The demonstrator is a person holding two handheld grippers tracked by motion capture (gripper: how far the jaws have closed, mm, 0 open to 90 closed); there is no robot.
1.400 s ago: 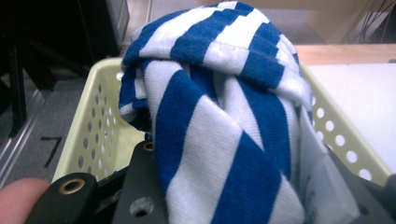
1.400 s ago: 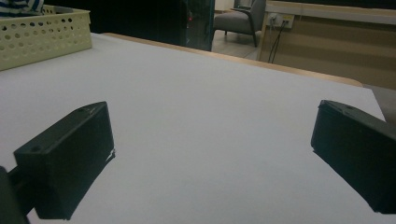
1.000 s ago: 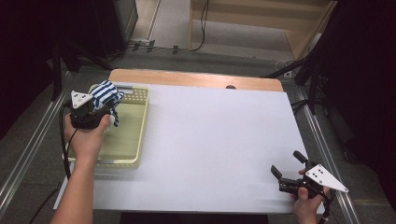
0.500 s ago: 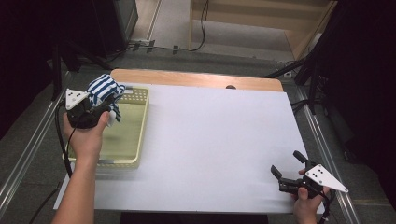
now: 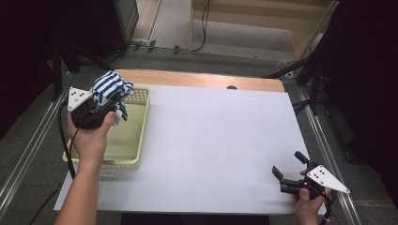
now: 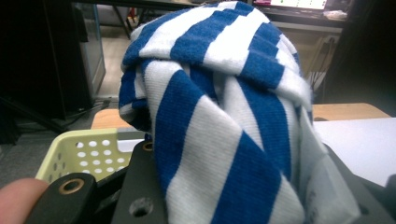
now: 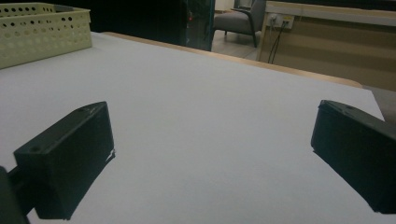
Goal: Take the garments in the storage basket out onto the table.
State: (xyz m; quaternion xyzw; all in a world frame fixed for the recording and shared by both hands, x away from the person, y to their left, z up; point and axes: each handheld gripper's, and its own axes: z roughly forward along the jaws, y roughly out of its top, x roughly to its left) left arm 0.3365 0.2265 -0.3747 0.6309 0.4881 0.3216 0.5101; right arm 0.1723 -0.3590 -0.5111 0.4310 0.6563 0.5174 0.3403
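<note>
I am counting two grippers: my left gripper and my right gripper. Each is showing two black jaws, so four jaws in all. Two grey plates are riding on them, one apiece. I am seeing one striped cloth; it is bunched, so it may be a single sock or a pair rolled together, and I cannot tell which. One yellow basket is sitting on one table. Two of my hands are showing, one at each gripper.
</note>
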